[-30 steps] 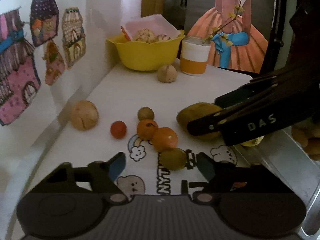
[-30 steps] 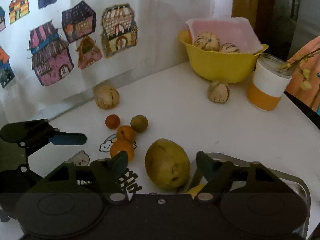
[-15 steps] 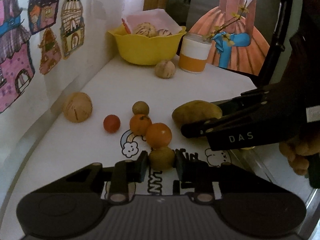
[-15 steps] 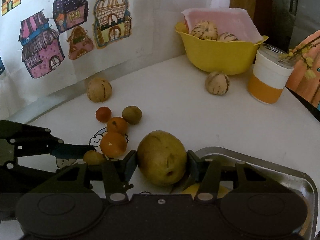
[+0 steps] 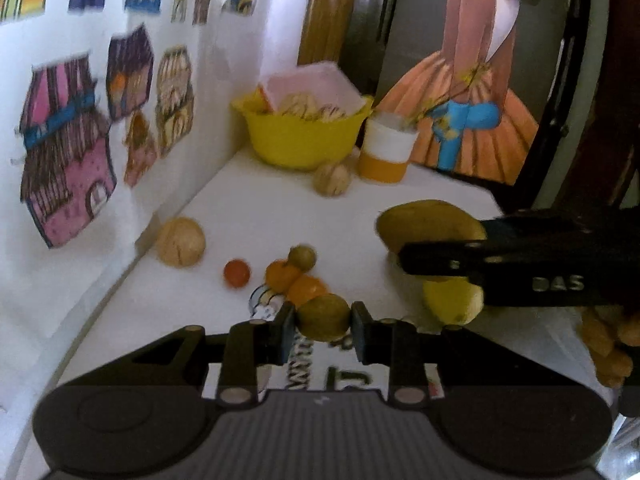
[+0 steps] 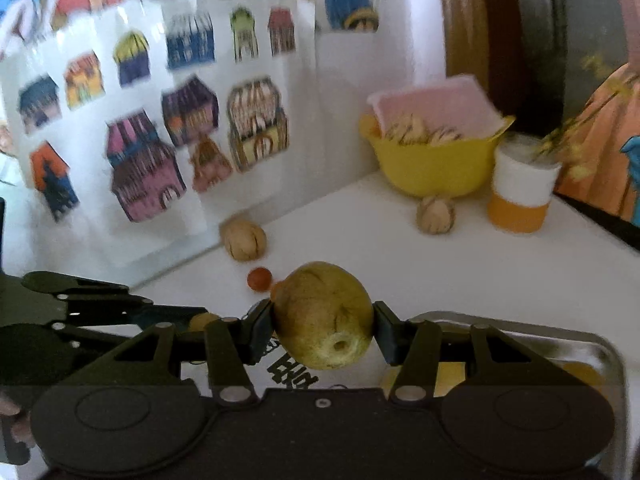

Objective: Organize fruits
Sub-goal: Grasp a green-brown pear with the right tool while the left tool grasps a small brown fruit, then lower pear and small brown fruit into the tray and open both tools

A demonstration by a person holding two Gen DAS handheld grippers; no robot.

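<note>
My left gripper (image 5: 323,327) is shut on a small olive-brown kiwi (image 5: 323,317), held above the table. Behind it lie two oranges (image 5: 294,280), another small brown fruit (image 5: 302,256) and a little red fruit (image 5: 237,273). My right gripper (image 6: 323,326) is shut on a large yellow-green pear (image 6: 323,314), lifted above the table beside the metal tray (image 6: 600,344). The same pear (image 5: 424,222) shows at right in the left wrist view, over a yellow fruit (image 5: 452,300). The left gripper's arm (image 6: 100,312) reaches in from the left.
A yellow bowl (image 5: 300,136) with striped melons and a pink sheet stands at the back by the wall. A white-and-orange cup (image 5: 386,154) sits beside it. Striped round melons (image 5: 180,242) (image 5: 332,179) lie loose on the white table. Stickered wall on the left.
Both grippers closed on their fruit, the left on the kiwi and the right on the pear, and have lifted them off the table. The views tilt upward.
</note>
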